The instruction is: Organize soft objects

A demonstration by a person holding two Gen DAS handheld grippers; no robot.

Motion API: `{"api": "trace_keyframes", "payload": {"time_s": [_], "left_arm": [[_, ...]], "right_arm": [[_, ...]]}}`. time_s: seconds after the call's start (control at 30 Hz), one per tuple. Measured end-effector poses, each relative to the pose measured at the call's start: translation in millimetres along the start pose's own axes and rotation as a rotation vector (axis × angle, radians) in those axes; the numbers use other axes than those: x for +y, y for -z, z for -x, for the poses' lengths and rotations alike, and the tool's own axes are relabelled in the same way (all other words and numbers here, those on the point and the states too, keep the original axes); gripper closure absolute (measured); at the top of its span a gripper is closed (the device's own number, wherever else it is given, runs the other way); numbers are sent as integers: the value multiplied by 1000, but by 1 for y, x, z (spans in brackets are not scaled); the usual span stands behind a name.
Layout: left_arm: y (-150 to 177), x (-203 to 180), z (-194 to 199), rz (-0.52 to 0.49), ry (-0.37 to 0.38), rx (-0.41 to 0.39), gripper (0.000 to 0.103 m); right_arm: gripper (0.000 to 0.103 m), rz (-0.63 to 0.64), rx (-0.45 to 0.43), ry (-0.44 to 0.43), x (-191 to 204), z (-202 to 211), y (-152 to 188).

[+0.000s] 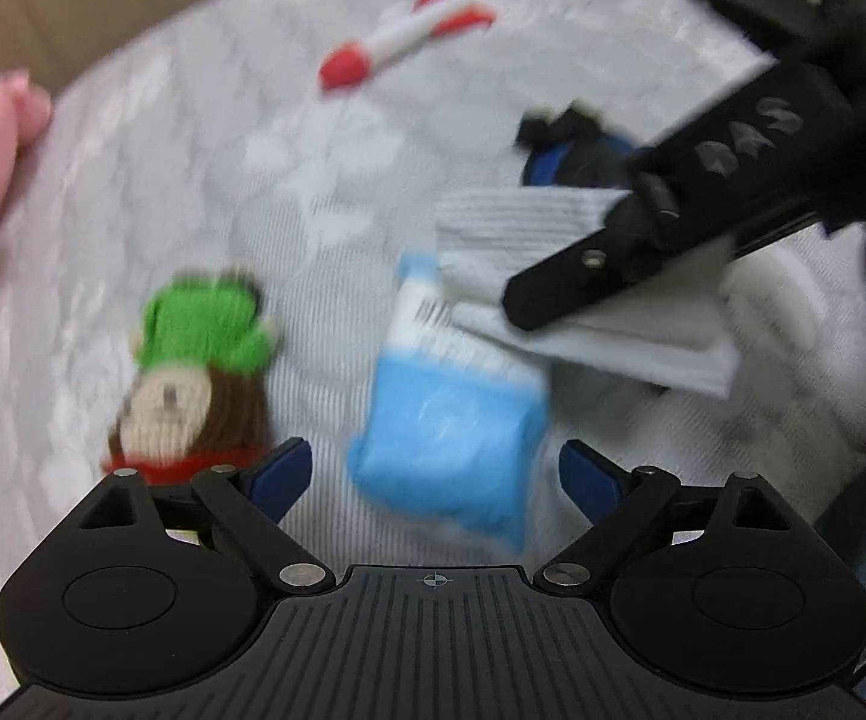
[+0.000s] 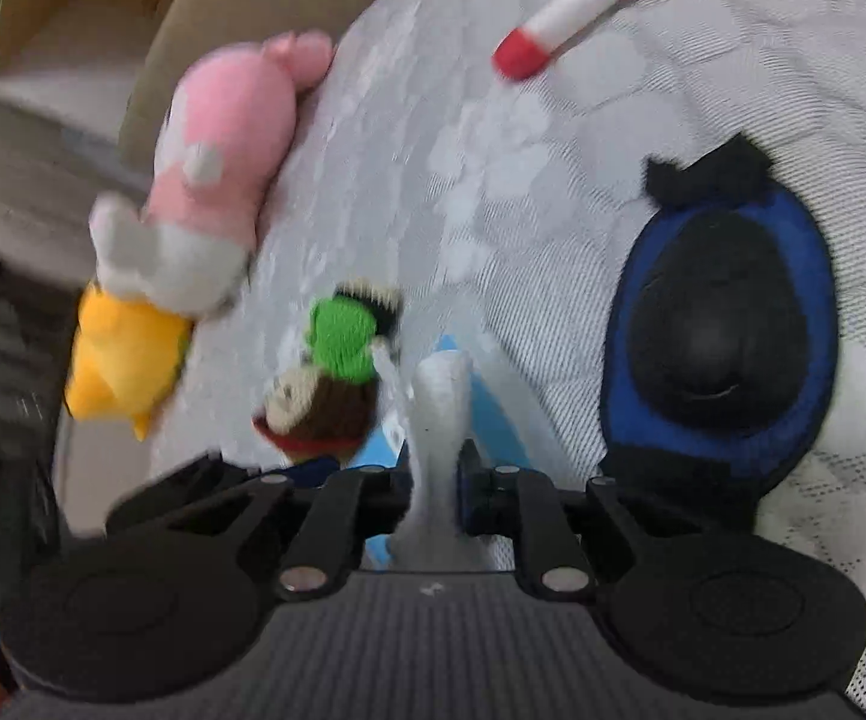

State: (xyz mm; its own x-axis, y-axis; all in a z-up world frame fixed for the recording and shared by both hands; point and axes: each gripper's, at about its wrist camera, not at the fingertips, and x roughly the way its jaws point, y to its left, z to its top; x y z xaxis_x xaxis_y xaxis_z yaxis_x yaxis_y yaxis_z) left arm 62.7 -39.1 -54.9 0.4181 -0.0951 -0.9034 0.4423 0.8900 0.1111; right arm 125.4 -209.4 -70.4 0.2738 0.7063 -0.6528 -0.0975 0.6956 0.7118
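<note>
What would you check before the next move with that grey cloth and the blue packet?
1. Right gripper shut on the grey cloth: ok.
2. Left gripper open: ok.
3. Blue packet between the left fingers: ok, not yet gripped.
4. Cloth clear of the packet: not ok, it overlaps the packet's top.
5. Knitted bear clear of the left finger: cannot tell, very close.
6. Cardboard box has room: cannot tell.
</note>
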Motion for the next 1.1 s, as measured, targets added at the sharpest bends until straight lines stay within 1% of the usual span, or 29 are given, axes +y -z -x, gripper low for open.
{"api": "trace_keyframes", "payload": {"time_s": [0.07,0.13,0.23,0.27,0.3,0.33,0.37,0.47,0.53,0.6,0.63,0.67,0.7,0.77,0.87,0.93,0.97,1.03,1.1], "left_arm": [[-6,-2,-7,-17,-7,-12,8],[-11,-5,-14,-34,-13,-25,8],[-20,-8,-24,-59,-23,-43,8],[-23,-10,-28,-67,-27,-49,14],[-25,-11,-31,-76,-30,-56,32],[-28,-12,-35,-84,-33,-62,39],[-31,-13,-38,-92,-37,-68,44],[-30,-18,-22,-108,-35,-167,44],[-29,-21,-11,-105,-33,-225,44],[-30,-21,-11,-95,-45,-240,44],[-31,-21,-12,-94,-56,-241,44],[-32,-21,-13,-92,-66,-243,44],[-32,-20,-13,-82,-66,-244,44],[-32,-14,-11,-50,-47,-250,44],[-32,-5,-6,0,1,-265,44],[-31,1,-5,35,39,-272,44],[-31,2,-5,46,51,-279,44],[-31,2,-5,47,69,-297,44],[-31,-2,-2,37,85,-318,44]], "right_arm": [[88,-4,-30,35,-3,3,-4],[88,-1,-31,70,-4,0,-7],[88,-8,-28,80,-7,1,-8],[88,-7,-35,72,-7,3,-8],[88,-1,-46,63,-6,6,-9],[88,10,-58,54,-4,8,-10],[88,17,-69,41,-3,9,-10],[88,-6,-83,-30,-2,10,-13],[88,-47,-84,-116,-5,12,-14],[88,-83,-89,-183,-8,15,-15],[88,-96,-87,-185,-10,14,-15],[88,-103,-88,-177,-11,14,-16],[88,-97,-92,-147,-11,15,-16],[88,-89,-100,-93,-12,15,-17],[88,-107,-110,-66,-17,17,-19],[88,-92,-121,-23,-18,19,-20],[88,-72,-131,15,-17,20,-21],[88,-39,-145,84,-17,21,-22],[88,-56,-142,85,-21,21,-23]]}}
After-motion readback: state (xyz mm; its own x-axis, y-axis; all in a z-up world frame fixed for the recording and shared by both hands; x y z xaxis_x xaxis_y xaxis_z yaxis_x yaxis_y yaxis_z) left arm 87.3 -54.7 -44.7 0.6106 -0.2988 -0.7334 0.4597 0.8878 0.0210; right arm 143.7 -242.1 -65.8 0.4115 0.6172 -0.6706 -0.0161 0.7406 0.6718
